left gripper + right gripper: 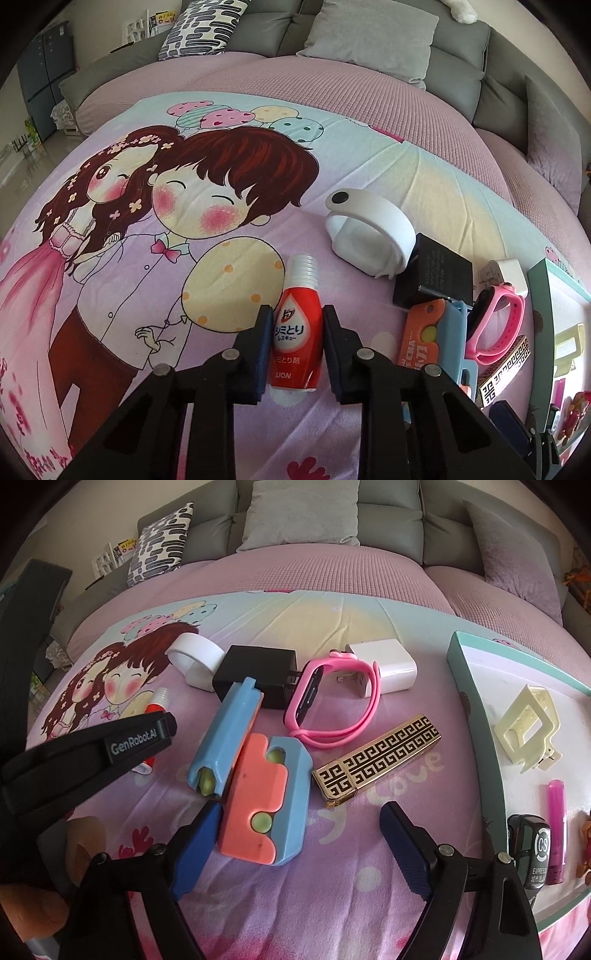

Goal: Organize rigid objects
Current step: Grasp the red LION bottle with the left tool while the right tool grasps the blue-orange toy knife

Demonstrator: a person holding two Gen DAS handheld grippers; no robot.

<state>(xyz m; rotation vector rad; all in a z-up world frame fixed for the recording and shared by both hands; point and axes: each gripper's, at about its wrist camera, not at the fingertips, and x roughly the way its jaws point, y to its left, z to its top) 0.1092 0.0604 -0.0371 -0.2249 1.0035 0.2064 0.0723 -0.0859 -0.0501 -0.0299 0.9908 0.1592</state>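
Note:
A small red bottle with a clear cap lies on the cartoon-print sheet between the fingers of my left gripper; the pads sit at its sides, whether they press it I cannot tell. In the right wrist view the left gripper covers most of the bottle. My right gripper is open and empty, above a blue and orange toy and near a gold patterned case.
A pink watch band, black charger, white charger and white round holder lie behind. A teal-rimmed tray at right holds a cream hair clip, a pink tube and a black gadget. Sofa cushions stand at the back.

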